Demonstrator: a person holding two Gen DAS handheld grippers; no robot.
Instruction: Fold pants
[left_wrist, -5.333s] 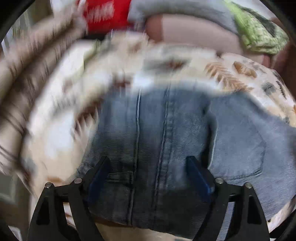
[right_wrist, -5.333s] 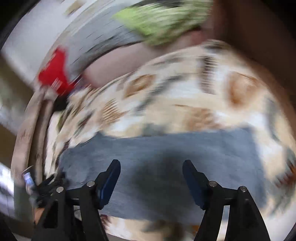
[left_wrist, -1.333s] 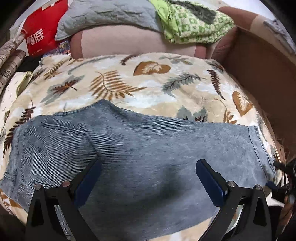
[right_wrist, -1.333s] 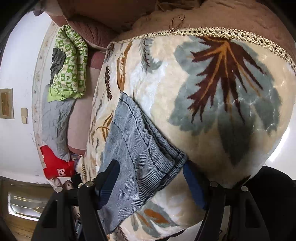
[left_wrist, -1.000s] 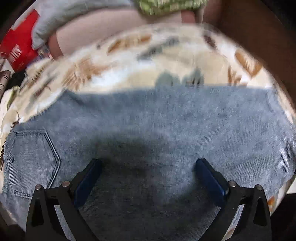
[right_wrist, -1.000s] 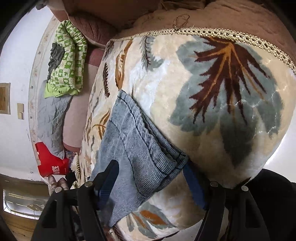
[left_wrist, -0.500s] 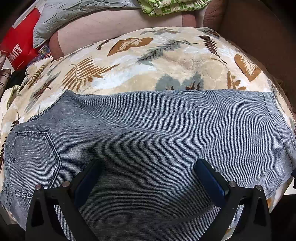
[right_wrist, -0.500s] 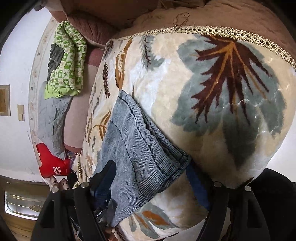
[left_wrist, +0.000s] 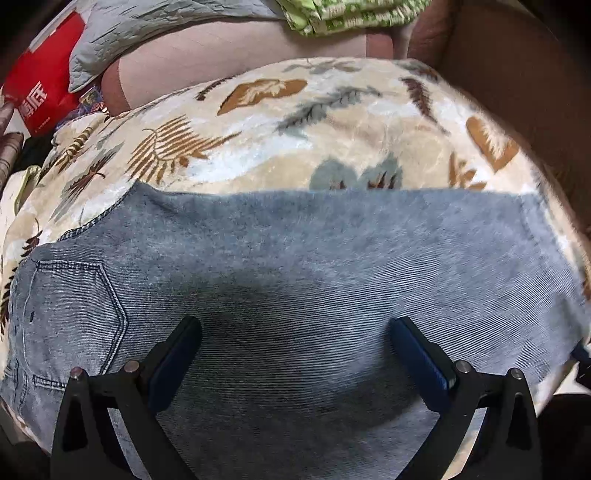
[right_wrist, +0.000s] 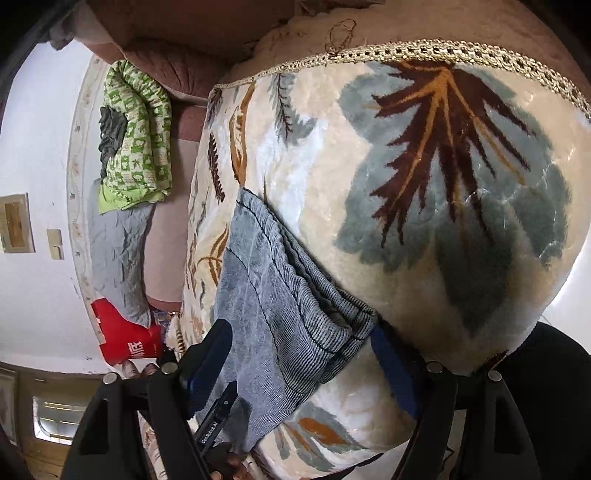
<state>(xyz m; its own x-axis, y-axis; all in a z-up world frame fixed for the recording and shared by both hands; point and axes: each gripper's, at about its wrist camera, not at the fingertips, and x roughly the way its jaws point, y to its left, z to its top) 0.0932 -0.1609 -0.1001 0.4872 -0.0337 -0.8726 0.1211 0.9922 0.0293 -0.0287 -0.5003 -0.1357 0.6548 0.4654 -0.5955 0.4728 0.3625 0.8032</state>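
The blanket gives me a soft, flat place, so the pants lie spread on it, near its front edge. Their long axis runs left to right: waist and pocket to the left, hems to the right. My left gripper hovers spread over the middle. My right gripper stands spread around the hems, ready to pinch, I think.

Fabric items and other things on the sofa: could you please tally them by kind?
Faded blue denim pants: 1
Cream leaf-print plush blanket: 1
Grey quilted cover: 1
Green patterned folded cloth: 1
Red bag with white lettering: 1
Black two-finger grippers, left gripper and right gripper: 2
Total: 7
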